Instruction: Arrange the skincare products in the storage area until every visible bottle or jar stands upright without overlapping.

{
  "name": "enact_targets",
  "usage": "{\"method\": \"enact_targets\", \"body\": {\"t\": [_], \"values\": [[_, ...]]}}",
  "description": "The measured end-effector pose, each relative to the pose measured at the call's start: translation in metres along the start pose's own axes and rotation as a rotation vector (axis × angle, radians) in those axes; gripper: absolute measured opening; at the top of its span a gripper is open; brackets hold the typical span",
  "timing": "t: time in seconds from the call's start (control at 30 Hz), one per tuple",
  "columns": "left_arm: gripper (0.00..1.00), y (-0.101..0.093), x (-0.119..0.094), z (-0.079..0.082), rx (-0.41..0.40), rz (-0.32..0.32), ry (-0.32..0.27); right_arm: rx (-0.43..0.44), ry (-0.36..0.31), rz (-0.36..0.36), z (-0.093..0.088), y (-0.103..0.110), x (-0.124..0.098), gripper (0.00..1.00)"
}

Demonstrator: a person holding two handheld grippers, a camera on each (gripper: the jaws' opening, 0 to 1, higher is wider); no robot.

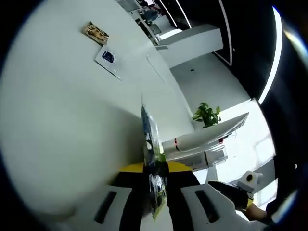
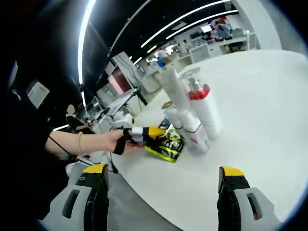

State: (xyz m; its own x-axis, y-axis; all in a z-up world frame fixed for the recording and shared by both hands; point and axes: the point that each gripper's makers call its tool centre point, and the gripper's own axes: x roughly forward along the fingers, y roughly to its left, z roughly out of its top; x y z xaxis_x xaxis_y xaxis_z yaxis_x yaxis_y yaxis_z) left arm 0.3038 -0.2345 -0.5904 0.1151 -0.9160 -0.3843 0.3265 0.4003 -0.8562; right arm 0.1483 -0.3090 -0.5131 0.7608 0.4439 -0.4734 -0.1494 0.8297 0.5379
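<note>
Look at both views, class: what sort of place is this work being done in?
Probably an open-plan office or lab. A large white table holds white bottles, long ceiling light strips run overhead, and more desks with equipment stand behind. A potted plant sits nearby.

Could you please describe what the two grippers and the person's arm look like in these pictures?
The right gripper has pale grey jaws with dark slots and yellow tips. The left gripper has white jaws with dark slots and a yellow and black body. The person's hand shows a thin bracelet and a black sleeve.
</note>
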Motion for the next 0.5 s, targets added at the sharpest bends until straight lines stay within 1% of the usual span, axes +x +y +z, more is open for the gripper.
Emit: {"method": "enact_targets", "body": {"t": [0.13,0.23,0.5], "values": [[0.19,0.0033,0.0002,-0.0008,0.023,0.013,0.022,0.001,0.000,0.002,0.0003,-0.0007,0.0000,0.99],[0.22,0.0009,-0.0006,0.0012,0.056,0.022,0.028,0.002,-0.003,0.002,0.0015,-0.0001,0.0000,0.99],[0.36,-0.0054,0.0004,0.0065,0.120,0.047,0.032,0.001,-0.005,0.007,0.0017,0.0024,-0.0005,0.99]]}}
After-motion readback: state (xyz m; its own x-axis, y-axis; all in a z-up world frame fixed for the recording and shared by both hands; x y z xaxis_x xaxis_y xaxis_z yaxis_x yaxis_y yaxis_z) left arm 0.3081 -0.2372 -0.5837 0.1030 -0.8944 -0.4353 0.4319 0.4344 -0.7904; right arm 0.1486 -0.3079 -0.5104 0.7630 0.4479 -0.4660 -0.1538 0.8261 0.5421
